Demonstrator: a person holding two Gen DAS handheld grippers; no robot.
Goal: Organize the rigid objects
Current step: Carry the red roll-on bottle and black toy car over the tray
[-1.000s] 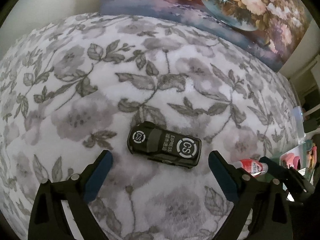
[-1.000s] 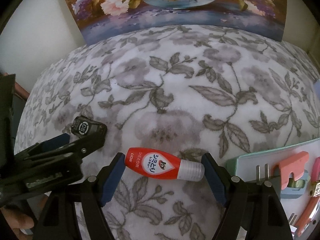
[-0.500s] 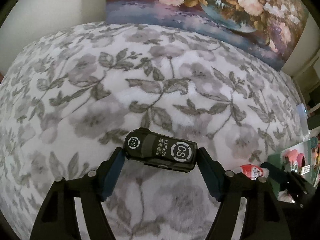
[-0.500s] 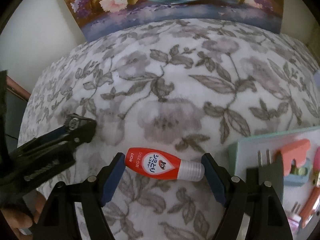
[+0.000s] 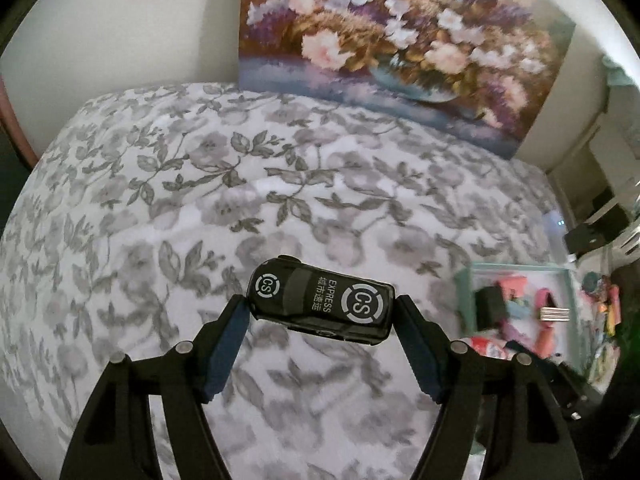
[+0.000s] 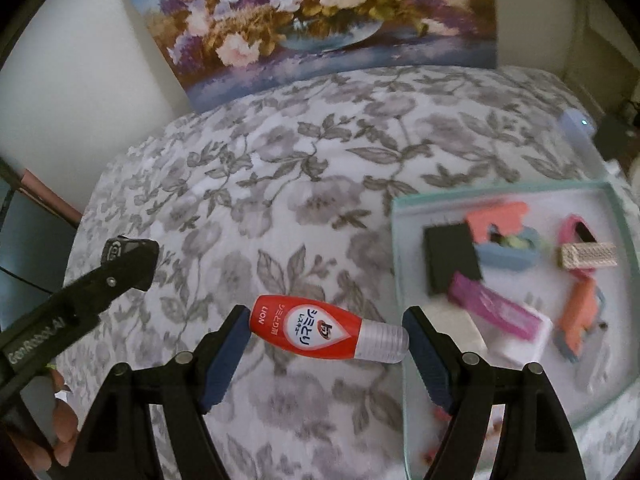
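My left gripper is shut on a black toy car with white "CS EXPRESS" markings, held by its two ends above the flowered bedcover. My right gripper is shut on a red bottle with a clear cap, gripped end to end and lifted off the cover. In the right wrist view the left gripper with the car sits at far left, a hand below it. A pale green tray with several small items lies to the right of the bottle.
A flower painting leans on the wall behind the bed. The tray holds a black block, pink and orange pieces and a magenta bar. A white device with a light sits at the far right bed edge.
The left gripper closed on the car and lifted it off the cover. Both grippers rose and shifted toward the tray, which now shows far more fully in both views.
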